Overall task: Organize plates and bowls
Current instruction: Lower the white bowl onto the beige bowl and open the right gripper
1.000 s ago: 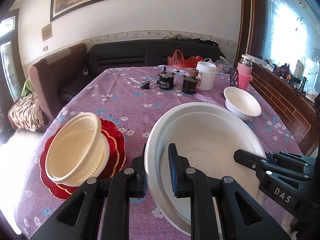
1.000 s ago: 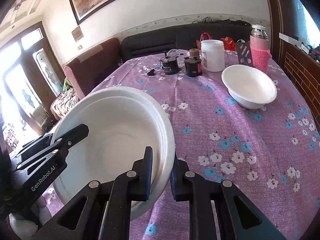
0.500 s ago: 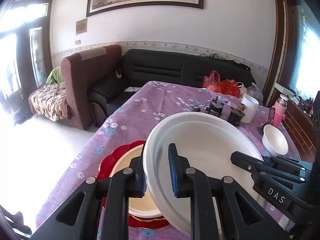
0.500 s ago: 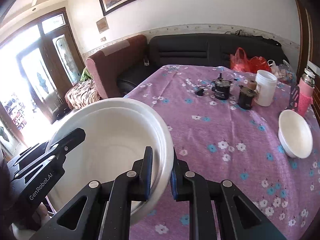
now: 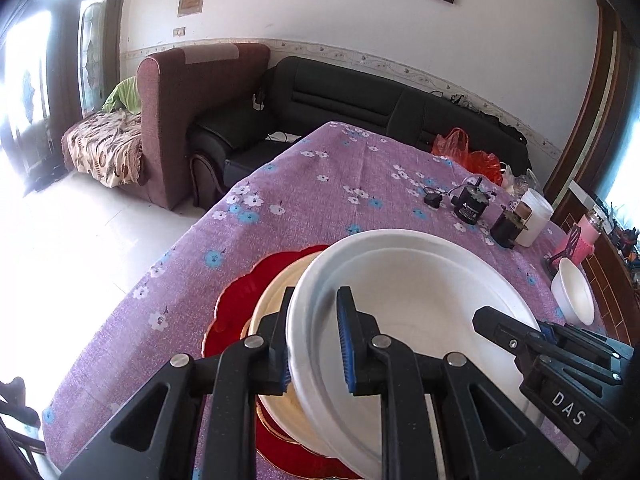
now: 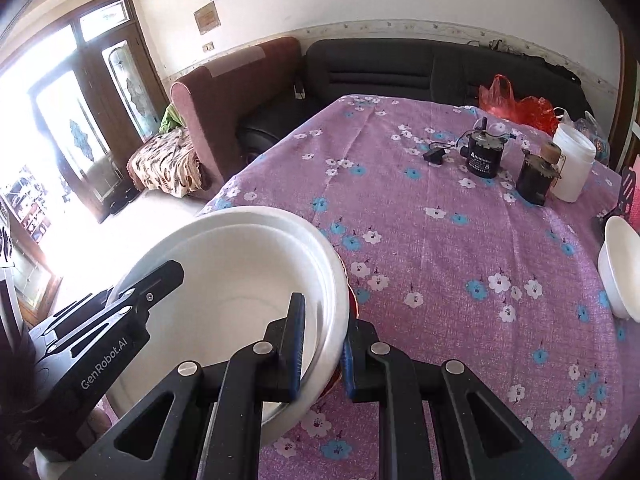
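Both grippers hold one large white bowl (image 5: pixel 408 280) by opposite rims. My left gripper (image 5: pixel 314 344) is shut on its left rim. My right gripper (image 6: pixel 322 344) is shut on its right rim; the bowl also shows in the right wrist view (image 6: pixel 240 264). The bowl hangs over a cream bowl (image 5: pixel 276 292) that sits on a stack of red plates (image 5: pixel 240 300) at the table's near left. The white bowl hides most of that stack. A small white bowl (image 5: pixel 574 296) stands on the table at the right, also in the right wrist view (image 6: pixel 622 268).
The table has a purple flowered cloth (image 6: pixel 440 208). At its far end stand two dark motors (image 6: pixel 486 156), a white tub (image 6: pixel 572 168), a pink flask (image 5: pixel 588 232) and red bags (image 6: pixel 516 104). A maroon armchair (image 5: pixel 188 112) and black sofa (image 5: pixel 360 100) stand beyond the table's left edge.
Both grippers have carried the large white bowl leftward, from the table's middle to over the cream bowl and red plates. Both grips are unchanged.
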`<action>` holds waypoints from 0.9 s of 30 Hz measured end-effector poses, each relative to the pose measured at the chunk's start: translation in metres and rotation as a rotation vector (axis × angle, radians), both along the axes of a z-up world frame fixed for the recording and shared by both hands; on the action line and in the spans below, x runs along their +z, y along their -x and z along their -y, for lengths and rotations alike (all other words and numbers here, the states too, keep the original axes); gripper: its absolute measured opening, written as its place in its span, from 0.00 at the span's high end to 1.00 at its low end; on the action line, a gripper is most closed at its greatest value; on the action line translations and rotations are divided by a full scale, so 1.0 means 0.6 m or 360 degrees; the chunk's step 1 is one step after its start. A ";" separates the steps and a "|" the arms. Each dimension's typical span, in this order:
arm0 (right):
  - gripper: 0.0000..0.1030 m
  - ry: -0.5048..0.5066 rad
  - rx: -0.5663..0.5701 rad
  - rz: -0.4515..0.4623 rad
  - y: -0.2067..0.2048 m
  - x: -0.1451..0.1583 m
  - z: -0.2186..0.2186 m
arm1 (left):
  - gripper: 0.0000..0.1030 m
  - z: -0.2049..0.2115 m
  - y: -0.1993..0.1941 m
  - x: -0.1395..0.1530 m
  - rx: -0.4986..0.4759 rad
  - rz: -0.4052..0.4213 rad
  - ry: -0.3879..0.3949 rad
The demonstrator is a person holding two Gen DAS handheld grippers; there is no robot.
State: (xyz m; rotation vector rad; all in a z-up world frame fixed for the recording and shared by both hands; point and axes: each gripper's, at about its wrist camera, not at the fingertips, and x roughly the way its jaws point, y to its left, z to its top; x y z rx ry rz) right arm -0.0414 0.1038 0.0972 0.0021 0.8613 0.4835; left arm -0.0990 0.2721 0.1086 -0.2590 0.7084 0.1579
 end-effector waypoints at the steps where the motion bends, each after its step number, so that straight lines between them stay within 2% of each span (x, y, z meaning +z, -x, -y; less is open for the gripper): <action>1: 0.83 0.0000 0.0009 0.0018 0.000 0.007 -0.003 | 0.84 -0.005 0.001 0.007 0.0006 0.0020 -0.0009; 4: 0.83 0.0014 0.0031 0.0054 -0.003 0.022 -0.022 | 0.84 -0.017 -0.002 0.027 0.0027 0.0056 -0.0045; 7: 0.83 0.0048 0.0050 0.0066 -0.010 0.023 -0.045 | 0.84 -0.030 -0.009 0.025 0.0049 0.0033 -0.0075; 14: 0.83 0.0112 0.0079 0.0041 -0.015 -0.013 -0.082 | 0.82 -0.043 -0.015 -0.015 0.0105 -0.0043 -0.0152; 18: 0.83 0.0135 0.0057 0.0068 -0.014 -0.025 -0.084 | 0.78 -0.035 -0.014 -0.015 0.0109 -0.0033 -0.0222; 21: 0.83 0.0151 0.0048 0.0078 -0.011 -0.026 -0.086 | 0.64 -0.037 -0.007 -0.010 0.0127 -0.0023 -0.0228; 23: 0.83 0.0153 0.0052 0.0083 -0.009 -0.027 -0.085 | 0.51 -0.043 0.001 -0.003 0.0158 -0.0005 -0.0219; 27: 0.83 0.0151 0.0044 0.0087 -0.009 -0.027 -0.085 | 0.44 -0.061 0.016 0.004 0.0210 0.0012 -0.0170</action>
